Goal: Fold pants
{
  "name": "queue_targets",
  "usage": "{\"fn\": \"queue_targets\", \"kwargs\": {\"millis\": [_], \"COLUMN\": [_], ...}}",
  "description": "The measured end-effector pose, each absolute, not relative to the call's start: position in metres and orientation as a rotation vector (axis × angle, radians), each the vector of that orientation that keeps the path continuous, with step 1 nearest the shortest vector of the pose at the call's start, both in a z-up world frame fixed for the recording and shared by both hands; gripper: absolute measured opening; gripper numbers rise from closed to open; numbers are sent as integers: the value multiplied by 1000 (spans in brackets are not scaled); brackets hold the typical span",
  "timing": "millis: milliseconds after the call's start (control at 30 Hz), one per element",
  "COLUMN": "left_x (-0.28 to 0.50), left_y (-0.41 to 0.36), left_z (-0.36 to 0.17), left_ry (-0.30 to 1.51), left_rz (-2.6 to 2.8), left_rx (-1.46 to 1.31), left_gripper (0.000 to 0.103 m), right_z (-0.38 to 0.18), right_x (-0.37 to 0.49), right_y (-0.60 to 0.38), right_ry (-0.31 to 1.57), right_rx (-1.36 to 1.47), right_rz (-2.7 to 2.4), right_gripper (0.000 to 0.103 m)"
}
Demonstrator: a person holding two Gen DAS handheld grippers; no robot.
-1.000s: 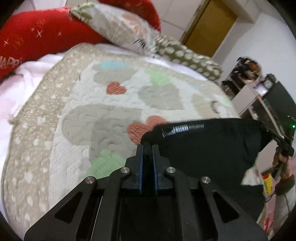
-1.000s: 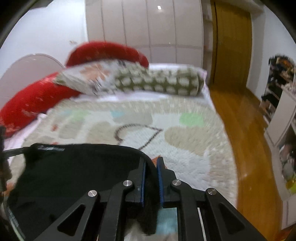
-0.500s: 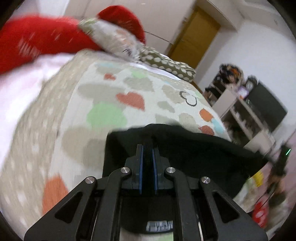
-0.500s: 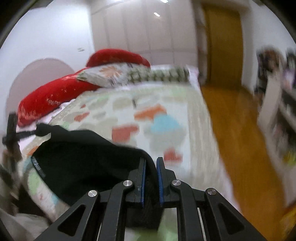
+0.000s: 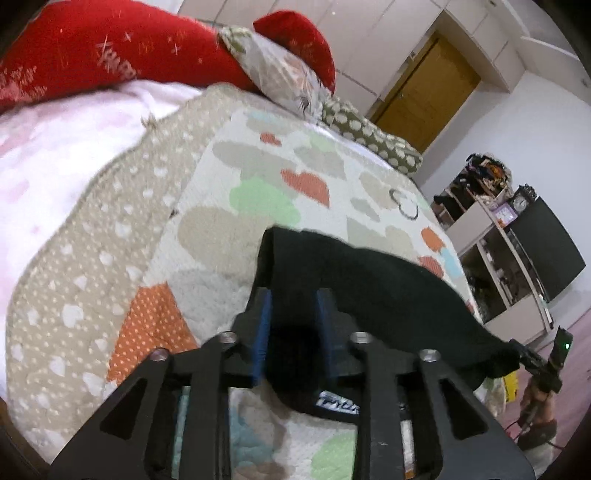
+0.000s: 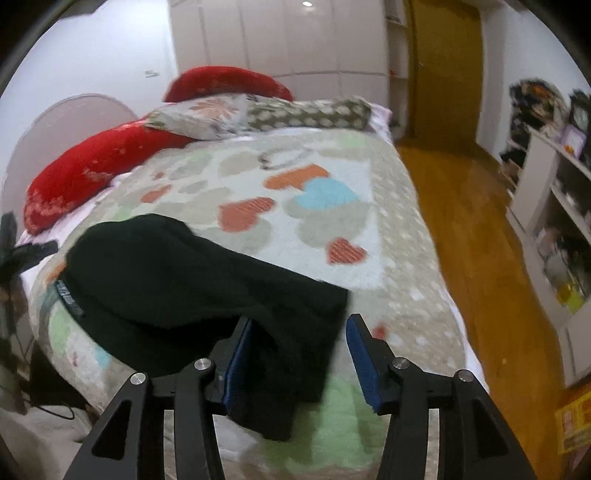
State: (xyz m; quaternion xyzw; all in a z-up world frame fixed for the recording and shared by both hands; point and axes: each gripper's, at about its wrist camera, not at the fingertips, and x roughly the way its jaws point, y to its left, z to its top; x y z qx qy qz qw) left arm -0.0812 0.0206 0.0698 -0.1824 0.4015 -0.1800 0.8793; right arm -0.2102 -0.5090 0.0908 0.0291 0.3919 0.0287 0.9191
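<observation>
In left view only, a clock.

Home bedroom, as I view it: bed under heart-patterned quilt, red pillows at the headboard, white wardrobe doors, wooden door, wood floor, cluttered shelving.

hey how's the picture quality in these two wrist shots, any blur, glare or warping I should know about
Left wrist view: strong fisheye bending with dark corners, the heart-patterned quilt fairly sharp, the black pants an underexposed mass without fold detail. Right wrist view: softer overall, smeared at the shelves, a ceiling light blown out with sheen on the wooden floor, and the pants again featureless black.
</observation>
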Motion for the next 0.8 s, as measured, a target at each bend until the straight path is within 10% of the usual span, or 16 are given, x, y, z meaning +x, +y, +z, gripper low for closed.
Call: {"fn": "queue_targets", "kwargs": {"millis": [133,800], "left_x": [-81,-40], "left_y": [13,-23], "left_z": [74,34], "left_ry": [812,970], "left_rz": [-382,-350], "left_rx": [-379,-329], "left_gripper": [63,63], "right_z": [92,36], "right_x": [-202,-107], "right_y": [-467,-239], "right_ry": [776,818], "right_rx": [56,-86], "right_rz": [187,680], "right_gripper": [50,50]}}
